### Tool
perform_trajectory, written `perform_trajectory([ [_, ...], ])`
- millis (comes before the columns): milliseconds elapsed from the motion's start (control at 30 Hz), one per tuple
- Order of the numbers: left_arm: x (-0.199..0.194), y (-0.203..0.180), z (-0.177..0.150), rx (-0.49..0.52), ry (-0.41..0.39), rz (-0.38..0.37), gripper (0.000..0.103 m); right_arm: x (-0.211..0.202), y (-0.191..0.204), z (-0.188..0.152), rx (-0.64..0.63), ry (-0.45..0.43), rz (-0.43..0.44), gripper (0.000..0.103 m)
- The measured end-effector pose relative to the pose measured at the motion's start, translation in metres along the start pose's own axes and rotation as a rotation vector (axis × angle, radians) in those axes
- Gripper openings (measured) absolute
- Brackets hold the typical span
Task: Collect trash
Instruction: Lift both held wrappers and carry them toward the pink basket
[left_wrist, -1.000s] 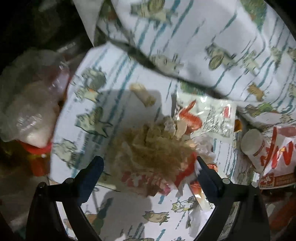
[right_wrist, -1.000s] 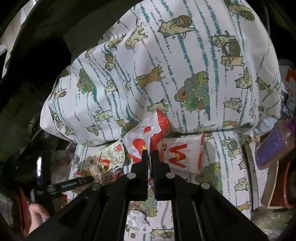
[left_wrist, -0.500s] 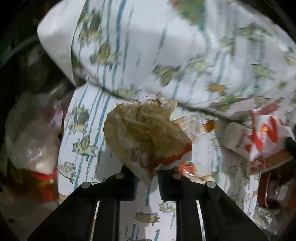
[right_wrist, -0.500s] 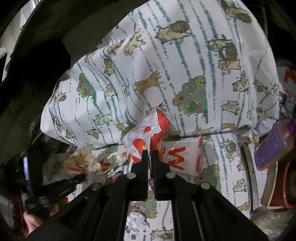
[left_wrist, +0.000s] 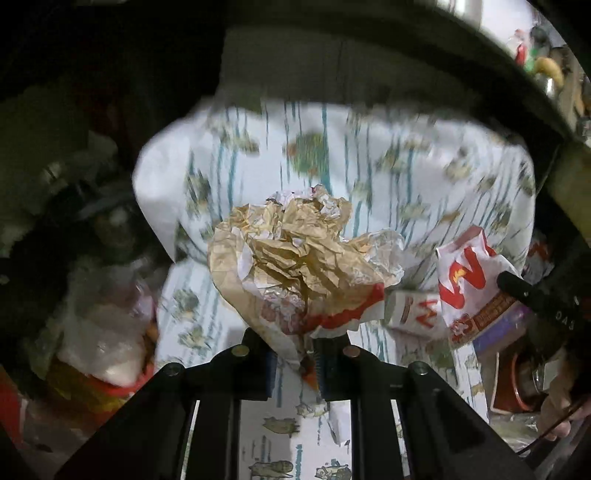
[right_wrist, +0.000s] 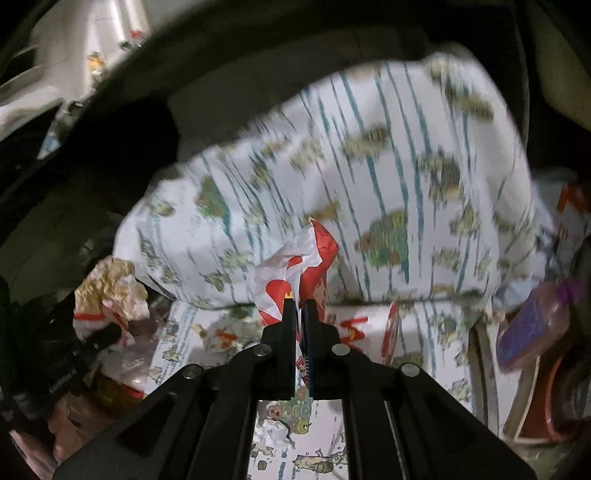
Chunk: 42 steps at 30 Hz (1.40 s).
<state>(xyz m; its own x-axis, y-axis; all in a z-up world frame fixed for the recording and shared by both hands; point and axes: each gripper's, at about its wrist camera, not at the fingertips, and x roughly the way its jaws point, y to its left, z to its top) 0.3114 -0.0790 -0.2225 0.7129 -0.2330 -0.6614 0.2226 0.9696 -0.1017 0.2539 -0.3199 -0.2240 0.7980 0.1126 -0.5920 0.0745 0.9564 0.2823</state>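
Left gripper (left_wrist: 295, 363) fingers clenched on crumpled brown greasy paper wrapper (left_wrist: 295, 258) — lifted clear of the cat-print bedsheet (left_wrist: 207, 314) since a second ago; right gripper (right_wrist: 302, 314) grasping red-and-white plastic bag (right_wrist: 299, 266) — bagging next

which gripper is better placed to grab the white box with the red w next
Neither is free: the left gripper is shut on the crumpled brown wrapper and the right gripper on the red and white bag. Once emptied, probably the right, since the white box lies just past its tips.
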Motion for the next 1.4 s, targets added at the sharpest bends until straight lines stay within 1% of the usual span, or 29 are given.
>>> perform_trajectory([
  [67, -0.023, -0.003, 0.003, 0.014, -0.058, 0.005, 0.018, -0.019, 0.003, 0.0, -0.009, -0.043, 0.018, 0.005],
  [167, -0.047, -0.011, 0.005, 0.043, -0.107, -0.002, 0.018, -0.046, 0.007, 0.001, -0.029, -0.093, 0.049, 0.005],
  [267, -0.091, -0.021, -0.002, 0.09, -0.181, 0.028, 0.018, -0.083, 0.017, 0.002, -0.09, -0.166, 0.047, 0.005],
  [367, -0.135, -0.026, -0.012, 0.1, -0.22, 0.022, 0.018, -0.129, 0.026, -0.001, -0.097, -0.224, 0.112, 0.005],
  [467, -0.181, -0.029, -0.03, 0.112, -0.263, 0.035, 0.018, -0.18, 0.035, -0.016, -0.104, -0.279, 0.14, 0.005],
  [633, -0.25, -0.034, -0.06, 0.1, -0.337, 0.016, 0.018, -0.257, 0.045, -0.046, -0.134, -0.368, 0.164, 0.005],
  [700, -0.273, -0.037, -0.072, 0.095, -0.362, 0.007, 0.018, -0.281, 0.049, -0.055, -0.149, -0.396, 0.168, 0.005],
  [767, -0.286, -0.04, -0.084, 0.086, -0.358, -0.006, 0.018, -0.3, 0.055, -0.064, -0.161, -0.398, 0.172, 0.005],
  [833, -0.288, -0.043, -0.098, 0.058, -0.31, -0.028, 0.018, -0.31, 0.062, -0.072, -0.166, -0.379, 0.176, 0.005],
  [867, -0.286, -0.044, -0.103, 0.046, -0.285, -0.027, 0.018, -0.31, 0.063, -0.077, -0.167, -0.369, 0.176, 0.005],
  [933, -0.266, -0.046, -0.125, 0.015, -0.186, -0.014, 0.018, -0.3, 0.064, -0.089, -0.15, -0.329, 0.167, 0.005],
  [967, -0.256, -0.045, -0.134, -0.003, -0.147, -0.022, 0.018, -0.29, 0.064, -0.098, -0.146, -0.284, 0.164, 0.005],
  [1067, -0.212, -0.035, -0.163, -0.078, 0.019, -0.054, 0.018, -0.261, 0.06, -0.118, -0.143, -0.176, 0.126, 0.005],
  [1133, -0.183, -0.027, -0.183, -0.124, 0.123, -0.048, 0.018, -0.238, 0.054, -0.131, -0.127, -0.089, 0.132, 0.005],
  [1167, -0.172, -0.026, -0.193, -0.128, 0.168, -0.05, 0.018, -0.227, 0.05, -0.137, -0.106, -0.045, 0.141, 0.005],
  [1200, -0.162, -0.026, -0.204, -0.131, 0.221, -0.074, 0.018, -0.217, 0.046, -0.144, -0.081, -0.003, 0.153, 0.005],
  [1267, -0.151, -0.027, -0.219, -0.132, 0.276, -0.089, 0.018, -0.199, 0.04, -0.159, -0.062, 0.053, 0.168, 0.005],
  [1333, -0.14, -0.03, -0.232, -0.112, 0.32, -0.061, 0.018, -0.182, 0.042, -0.177, -0.081, 0.093, 0.137, 0.005],
  [1400, -0.121, -0.029, -0.242, -0.127, 0.386, -0.048, 0.018, -0.16, 0.042, -0.194, -0.095, 0.147, 0.116, 0.005],
])
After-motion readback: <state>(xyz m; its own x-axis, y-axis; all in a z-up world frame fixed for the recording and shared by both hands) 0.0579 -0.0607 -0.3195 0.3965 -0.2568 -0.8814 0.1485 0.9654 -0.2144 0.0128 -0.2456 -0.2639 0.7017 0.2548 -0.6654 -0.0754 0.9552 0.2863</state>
